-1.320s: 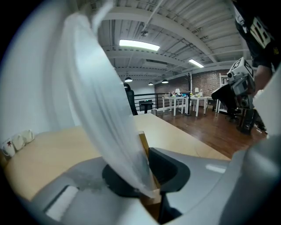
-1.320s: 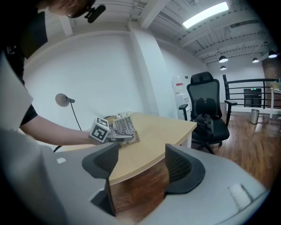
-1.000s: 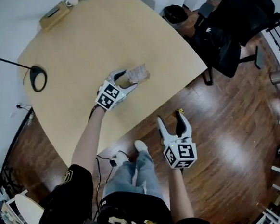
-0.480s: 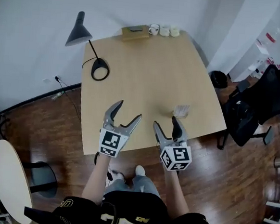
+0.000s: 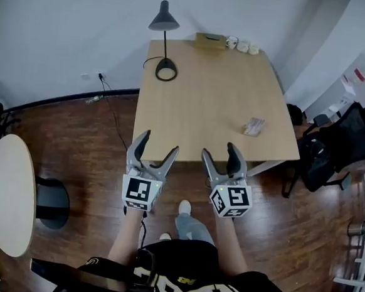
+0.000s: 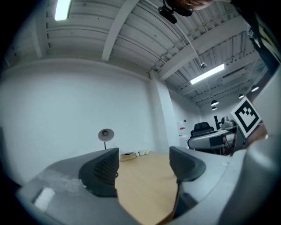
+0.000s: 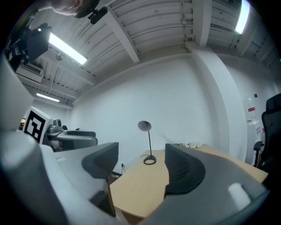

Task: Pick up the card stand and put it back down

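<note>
card stand (image 5: 254, 126): on the table (image 5: 198, 112), at 4 o'clock from the table's centre, near its right edge. Small and pale; upright or flat, cannot tell. Nothing touches it.
table: light wood, four-sided; its near edge, at 6 o'clock, is by the grippers.
right gripper (image 5: 219, 153): the nearer of the two to the card stand, which is at its 2 o'clock, well apart. Held level at the table's 6 o'clock edge. Jaws spread; nothing between them, only bare table top shows through the gap in the right gripper view.
left gripper (image 5: 158, 145): at 9 o'clock of the right gripper, near it, also held level. Jaws spread and have just been opening; nothing between them. The left gripper view looks along the table top to the far wall.
lamp (image 5: 163, 21): black, upright, round base at the table's 10 o'clock corner; its cord leaves the base toward 9 o'clock, off the table.
box (image 5: 209, 40): at the table's 12 o'clock edge.
cups (image 5: 243, 47): a row of three, at 3 o'clock of the box, just beside it.
chair (image 5: 340, 145): black, at 3 o'clock of the table, on the floor (image 5: 95, 141).
floor: dark wood boards.
round table (image 5: 2, 200): pale top, at 8 o'clock of the head view, well apart from the table.
person (image 5: 178, 280): bare forearms, dark shirt at 6 o'clock of the head view; white shoes (image 5: 184, 206) at 6 o'clock of the grippers.
</note>
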The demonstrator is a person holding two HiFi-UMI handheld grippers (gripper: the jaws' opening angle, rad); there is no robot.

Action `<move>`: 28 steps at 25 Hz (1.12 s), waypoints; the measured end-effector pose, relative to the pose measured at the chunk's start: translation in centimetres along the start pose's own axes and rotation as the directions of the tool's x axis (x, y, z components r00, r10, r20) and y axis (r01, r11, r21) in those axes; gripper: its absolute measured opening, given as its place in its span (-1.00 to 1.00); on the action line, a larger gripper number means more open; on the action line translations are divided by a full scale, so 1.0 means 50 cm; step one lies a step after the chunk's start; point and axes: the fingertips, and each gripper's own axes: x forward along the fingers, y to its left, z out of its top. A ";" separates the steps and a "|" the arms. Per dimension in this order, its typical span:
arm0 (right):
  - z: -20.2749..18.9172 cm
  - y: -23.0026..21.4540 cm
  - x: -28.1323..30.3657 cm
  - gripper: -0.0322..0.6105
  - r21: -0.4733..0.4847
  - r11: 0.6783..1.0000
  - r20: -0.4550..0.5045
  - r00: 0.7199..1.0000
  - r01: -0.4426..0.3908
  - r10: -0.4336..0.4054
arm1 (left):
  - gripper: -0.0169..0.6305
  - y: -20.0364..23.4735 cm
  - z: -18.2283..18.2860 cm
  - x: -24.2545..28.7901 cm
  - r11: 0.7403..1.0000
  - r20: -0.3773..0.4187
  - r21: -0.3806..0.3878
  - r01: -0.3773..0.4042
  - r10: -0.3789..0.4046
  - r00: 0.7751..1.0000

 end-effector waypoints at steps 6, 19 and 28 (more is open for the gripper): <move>-0.022 0.096 -0.172 0.16 -0.084 0.993 -0.101 0.990 0.087 -0.095 | 0.17 -0.062 -0.008 -0.188 1.000 -0.024 -0.024 -0.009 0.009 1.000; 0.053 0.114 -0.278 0.16 -0.169 0.980 -0.050 0.992 0.103 -0.113 | 0.09 -0.115 0.077 -0.275 0.998 0.061 0.017 -0.060 0.059 0.996; 0.070 0.091 -0.335 0.16 -0.059 0.991 -0.002 0.993 0.120 -0.120 | 0.05 -0.188 0.073 -0.257 1.000 0.037 0.004 -0.016 0.016 0.999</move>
